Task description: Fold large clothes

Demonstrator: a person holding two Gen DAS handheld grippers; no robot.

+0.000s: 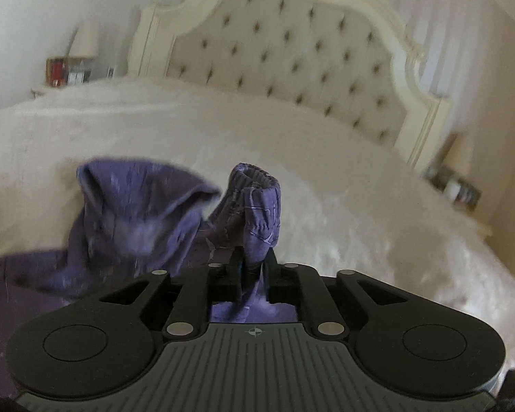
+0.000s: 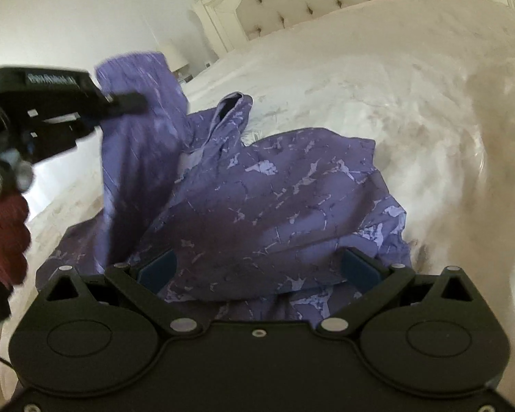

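Left wrist: left gripper (image 1: 254, 264) clamped on purple marbled-print sweatshirt (image 1: 144, 213), cuff lifted over white fluffy bedspread (image 1: 326, 171). Right wrist: right gripper (image 2: 257, 267) spread apart, empty, over garment body. Risk: thin pinch, sleeve slips free.

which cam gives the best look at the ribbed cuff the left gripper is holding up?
Left wrist view: the ribbed cuff stands upright just beyond the shut left gripper, opening visible. In the right wrist view the left gripper shows side-on against a raised sleeve; that cuff isn't clearly distinguishable.

Purple garment (image 2: 274, 199) on bed (image 2: 377, 79) (white fur)
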